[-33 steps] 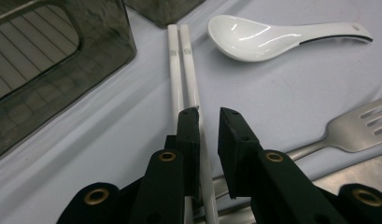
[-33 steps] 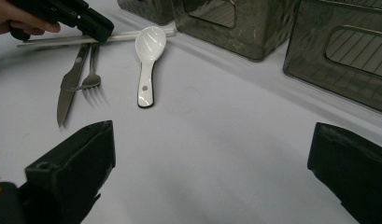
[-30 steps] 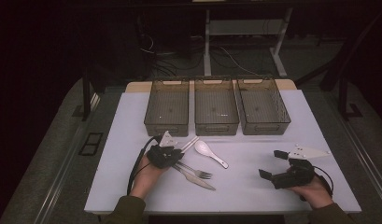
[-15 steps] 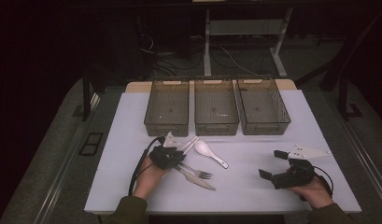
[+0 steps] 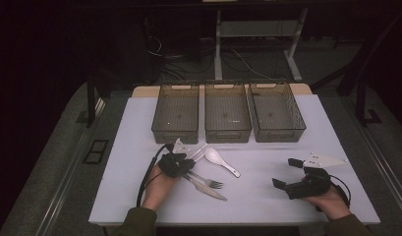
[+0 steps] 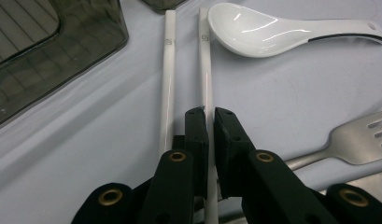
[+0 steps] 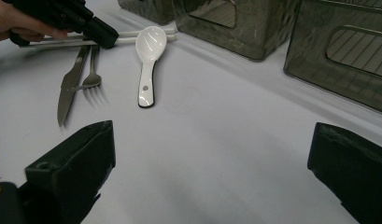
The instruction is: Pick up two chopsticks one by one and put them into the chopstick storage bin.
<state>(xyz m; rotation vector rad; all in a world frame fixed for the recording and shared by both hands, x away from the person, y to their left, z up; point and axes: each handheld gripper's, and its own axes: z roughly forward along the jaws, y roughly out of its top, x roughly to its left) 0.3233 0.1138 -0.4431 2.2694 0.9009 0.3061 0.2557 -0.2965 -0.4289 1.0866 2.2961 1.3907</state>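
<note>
Left gripper [image 6: 210,116]: near the person's side of the table [image 5: 139,147], jaws narrowed down to a slit and just closing further, pinched on the right-hand white chopstick [image 6: 206,70], which runs between the pads and away toward the bins
Right gripper [image 5: 288,172]: at the near right of the table, well apart from the cutlery, jaws spread wide with nothing between them, bare tabletop under them
Second chopstick [image 6: 167,79]: lies flat just beside the held one, roughly parallel, outside the left jaw
Fork [image 5: 208,181]: metal, flat on the table just right of the left gripper, tines pointing right
Knife [image 5: 208,189]: metal, close alongside the fork on its near side; whether they touch is hard to tell
Spoon [image 5: 220,161]: white ceramic soup spoon, bowl close to the far ends of the chopsticks, handle pointing to the near right
Left bin [image 5: 175,114]: smoky see-through tray, beyond the chopsticks, its near wall close to their far ends
Middle bin [image 5: 227,114]: just beside the left one
Right bin [image 5: 277,114]: last of the row, at the far edge of the table
</note>
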